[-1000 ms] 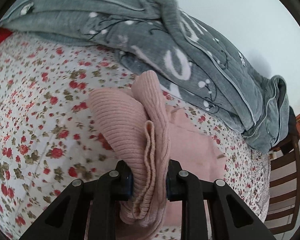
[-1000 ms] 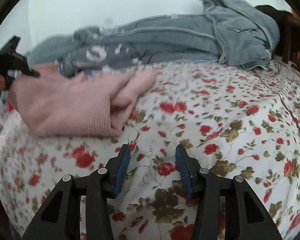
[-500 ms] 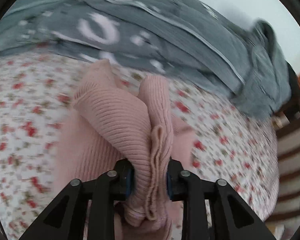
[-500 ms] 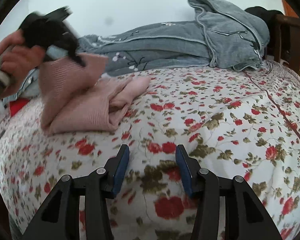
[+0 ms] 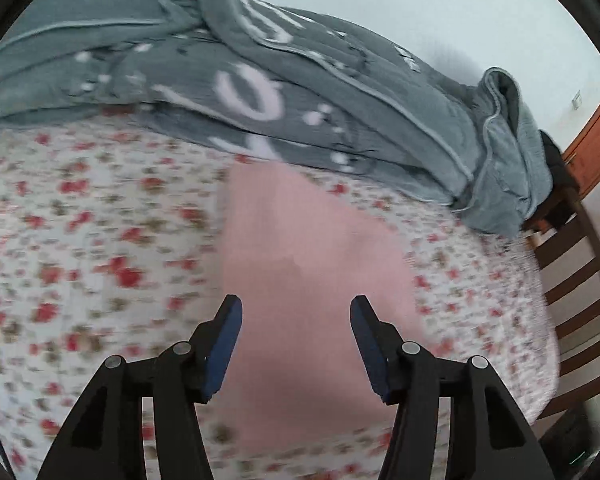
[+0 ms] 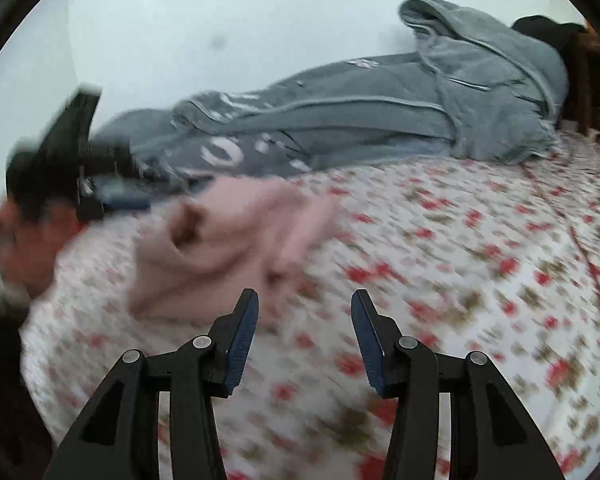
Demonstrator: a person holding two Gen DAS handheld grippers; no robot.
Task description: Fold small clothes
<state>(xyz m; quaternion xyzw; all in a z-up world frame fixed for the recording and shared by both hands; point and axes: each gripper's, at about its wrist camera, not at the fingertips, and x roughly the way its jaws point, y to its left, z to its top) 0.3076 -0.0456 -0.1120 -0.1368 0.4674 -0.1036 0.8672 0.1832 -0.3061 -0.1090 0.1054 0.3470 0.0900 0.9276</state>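
A pink ribbed knit garment (image 5: 312, 264) lies on the floral bedsheet (image 5: 80, 248), blurred by motion. My left gripper (image 5: 296, 312) is open and empty just above its near part. In the right wrist view the same pink garment (image 6: 228, 240) lies bunched at the left of the bed, with my left gripper (image 6: 100, 184) beside its far left edge. My right gripper (image 6: 304, 308) is open and empty, over bare sheet to the right of the garment.
A grey blanket (image 5: 300, 80) with white lettering is heaped along the back of the bed, against the white wall; it also shows in the right wrist view (image 6: 380, 108). A dark wooden chair (image 5: 572, 280) stands at the bed's right edge.
My left gripper has opened and let go of the pink garment, which now lies on the sheet. My right gripper has swung left, toward the garment, still open.
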